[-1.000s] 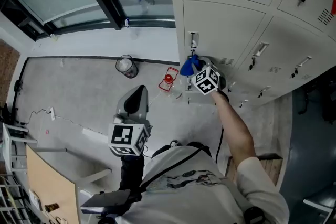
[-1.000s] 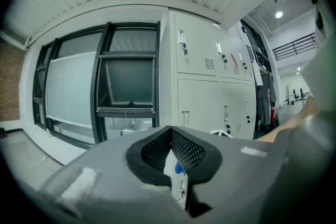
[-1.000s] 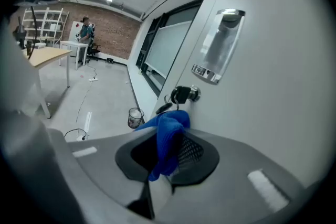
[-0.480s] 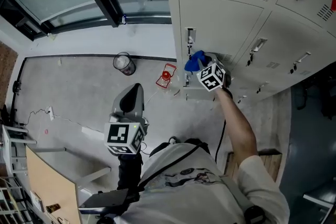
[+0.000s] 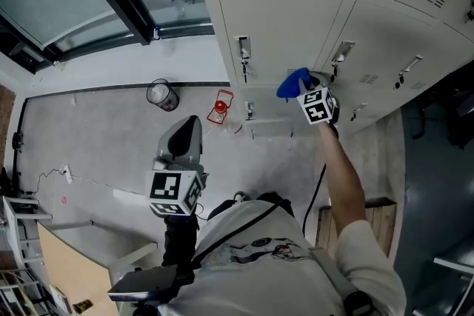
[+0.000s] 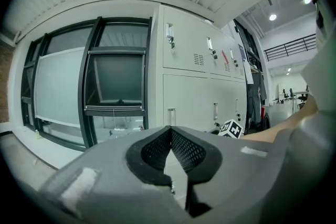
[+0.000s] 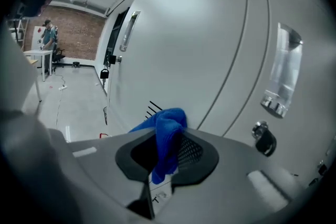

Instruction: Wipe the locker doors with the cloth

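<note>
While the left gripper [image 5: 185, 135] hangs low by the person's body, well short of the locker door [image 5: 274, 29], its fingers [image 6: 153, 150] meet at the tips with nothing between them.

Farther out, at the end of the outstretched arm, the right gripper [image 5: 304, 90] is up at that door. Its fingers [image 7: 193, 152] are clamped shut on the blue cloth [image 7: 166, 141]. A bunched fold stands up past the fingertips, and a tail hangs down between them. The cloth [image 5: 294, 83] sits at the door's lower right part, seemingly pressed on the painted metal. It is just beside the vent slots [image 7: 154, 108] and near the seam with the neighbouring door [image 5: 400, 33].

The cloth looks light, soft and limp, so it will likely crumple and drag rather than slide flat. The sound hold is probably mid-fold, as here, with a thick pad left proud of the fingers so that only fabric rubs the door. A loose tail could catch on that neighbour's handle [image 7: 282, 73] or key lock [image 7: 264, 140].

Beyond and below the door, a small round can [image 5: 161, 94] stands on the floor [image 5: 96, 137], off to the door's left.
</note>
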Demonstrator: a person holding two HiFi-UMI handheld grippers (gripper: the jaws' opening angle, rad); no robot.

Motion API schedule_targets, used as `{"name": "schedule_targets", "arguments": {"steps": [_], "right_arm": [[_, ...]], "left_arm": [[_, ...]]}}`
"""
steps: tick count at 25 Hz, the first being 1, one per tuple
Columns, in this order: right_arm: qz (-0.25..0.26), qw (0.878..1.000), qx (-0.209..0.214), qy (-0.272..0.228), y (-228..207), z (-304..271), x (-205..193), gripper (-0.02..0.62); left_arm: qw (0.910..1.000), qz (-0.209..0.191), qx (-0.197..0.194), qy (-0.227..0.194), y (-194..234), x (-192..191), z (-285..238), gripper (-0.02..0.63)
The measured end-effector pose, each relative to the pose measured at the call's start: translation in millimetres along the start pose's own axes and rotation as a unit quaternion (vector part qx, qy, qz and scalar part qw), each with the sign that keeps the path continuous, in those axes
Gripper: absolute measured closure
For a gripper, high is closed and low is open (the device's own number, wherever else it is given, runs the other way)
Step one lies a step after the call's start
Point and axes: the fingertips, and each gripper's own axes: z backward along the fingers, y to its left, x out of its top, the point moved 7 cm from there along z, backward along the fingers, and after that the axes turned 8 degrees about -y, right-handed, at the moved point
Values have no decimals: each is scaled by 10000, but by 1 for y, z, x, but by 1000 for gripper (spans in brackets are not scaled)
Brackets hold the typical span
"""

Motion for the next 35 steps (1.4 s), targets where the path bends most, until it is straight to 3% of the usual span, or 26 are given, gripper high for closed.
{"name": "schedule_targets", "arguments": {"steps": [4,9,14,20,25,31,35], "right_arm": [[-339,9993,-88,-120,-13,12,-3,551],[-980,9907,-228,-914,-14,62,24,551],[-1268,9779,-214,-1647,21,144,64,551],[-1231,9716,-40,-2020,64,220,83,551],[-1065,9703,-274,-2152,83,272,80,551],[-1489,9582,-482,-2393,121,357,83,551],[-1641,9532,-525,-2483,155,411,65,551]], "left_arm": [[10000,-14,-87,12,-10,-1,-5,604],[9998,36,-178,55,-27,-6,-7,604],[9994,156,-300,115,-57,-17,-9,604],[9982,291,-442,278,-102,-33,8,604],[9976,351,-531,278,-126,-43,42,604],[9979,206,-608,117,-143,-42,114,604],[9978,330,-480,311,-149,-64,182,604]]}}
